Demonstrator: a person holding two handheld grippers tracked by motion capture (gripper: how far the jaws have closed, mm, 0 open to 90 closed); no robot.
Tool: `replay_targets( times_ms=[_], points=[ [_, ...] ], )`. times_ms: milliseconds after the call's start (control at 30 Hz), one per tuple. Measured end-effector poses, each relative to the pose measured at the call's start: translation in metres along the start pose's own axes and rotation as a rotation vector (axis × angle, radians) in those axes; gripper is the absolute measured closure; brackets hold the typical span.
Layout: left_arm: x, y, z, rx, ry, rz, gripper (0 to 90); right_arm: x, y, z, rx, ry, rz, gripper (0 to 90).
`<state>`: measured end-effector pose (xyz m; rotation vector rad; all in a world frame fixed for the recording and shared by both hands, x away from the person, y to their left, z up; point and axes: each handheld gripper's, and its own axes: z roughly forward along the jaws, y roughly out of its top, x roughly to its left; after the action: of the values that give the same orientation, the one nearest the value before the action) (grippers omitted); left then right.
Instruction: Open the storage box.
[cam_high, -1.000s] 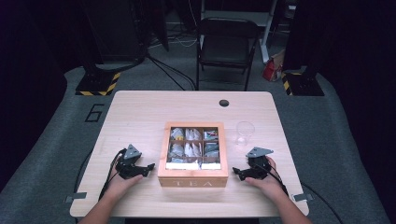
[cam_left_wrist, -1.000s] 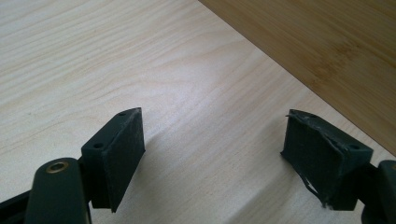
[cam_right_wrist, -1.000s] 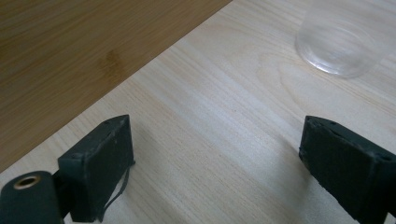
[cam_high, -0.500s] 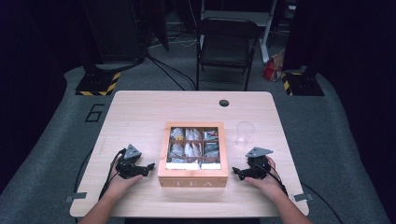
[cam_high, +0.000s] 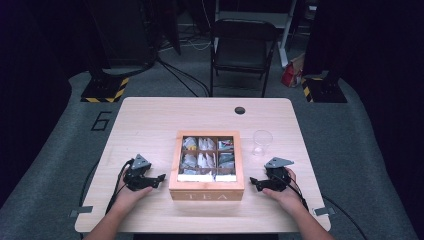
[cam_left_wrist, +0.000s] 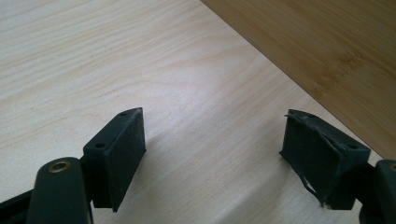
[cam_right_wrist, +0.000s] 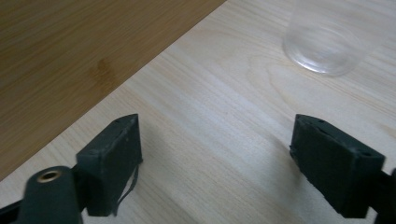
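Grippers flanked a wooden tea box (cam_high: 206, 172) that sat near the table's (cam_high: 150, 120) front edge, its lid off or glass-topped so that six compartments of tea bags showed, with "TEA" lettered on its front wall. Taking the box as the dial's centre in the high view, the left gripper (cam_high: 156, 179) lay at about eight o'clock, resting on the tabletop in the person's left hand (cam_high: 131, 196), its tips pointing toward the box's left wall but apart from it. Its jaws stood wide apart with nothing between them; in the left gripper view (cam_left_wrist: 212, 149) bare pale wood lay between the pads and the box's darker wall (cam_left_wrist: 322, 42) ran across the upper right.

At about four o'clock the right gripper (cam_high: 256, 184) rested likewise in the right hand (cam_high: 286, 196), tips aimed at the box's right wall and short of touching it. Its jaws were also spread and empty; the right gripper view (cam_right_wrist: 215, 154) showed the box wall (cam_right_wrist: 70, 46) at upper left. An empty clear glass (cam_high: 262, 141) stood upright at about two o'clock, just beside the box's right rear corner; its base appeared beyond the right jaw in that same view (cam_right_wrist: 322, 42).
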<state>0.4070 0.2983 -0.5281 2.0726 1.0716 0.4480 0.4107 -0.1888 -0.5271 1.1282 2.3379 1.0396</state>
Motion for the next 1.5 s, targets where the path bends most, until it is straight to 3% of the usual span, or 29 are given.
replay_targets(
  times_ms=[100, 300, 567, 633, 733, 1033, 1233, 1400, 1500],
  points=[
    [0.001, 0.0, -0.002, -0.003, 0.004, -0.009, 24.7, 0.0, 0.001, -0.002, 0.009, -0.007, 0.008, 26.3],
    [0.005, 0.001, -0.008, 0.007, -0.003, -0.056, 31.5, 0.001, 0.008, -0.013, -0.026, -0.001, 0.008, 27.6],
    [0.001, 0.005, -0.016, 0.009, -0.008, -0.058, 32.4, 0.01, 0.012, -0.025, -0.02, -0.027, -0.064, 27.8],
    [-0.001, 0.007, -0.019, -0.003, -0.015, -0.056, 33.0, 0.012, 0.014, -0.029, -0.026, -0.016, -0.062, 29.0],
    [-0.003, 0.008, -0.025, -0.007, -0.02, -0.05, 34.2, 0.012, 0.016, -0.032, -0.03, 0.018, -0.057, 38.5],
    [-0.003, 0.011, -0.039, -0.036, -0.033, -0.091, 39.4, 0.017, 0.02, -0.039, -0.028, 0.031, -0.085, 39.3],
    [-0.005, 0.013, -0.047, -0.046, -0.042, -0.116, 39.4, 0.02, 0.023, -0.043, -0.031, 0.066, -0.069, 40.0],
    [-0.01, 0.018, -0.054, -0.032, -0.027, -0.1, 39.3, 0.024, 0.028, -0.048, -0.024, 0.096, -0.075, 41.7],
    [-0.014, 0.022, -0.058, -0.033, -0.034, -0.097, 40.8, 0.026, 0.032, -0.052, -0.022, 0.08, -0.064, 41.4]
  ],
)
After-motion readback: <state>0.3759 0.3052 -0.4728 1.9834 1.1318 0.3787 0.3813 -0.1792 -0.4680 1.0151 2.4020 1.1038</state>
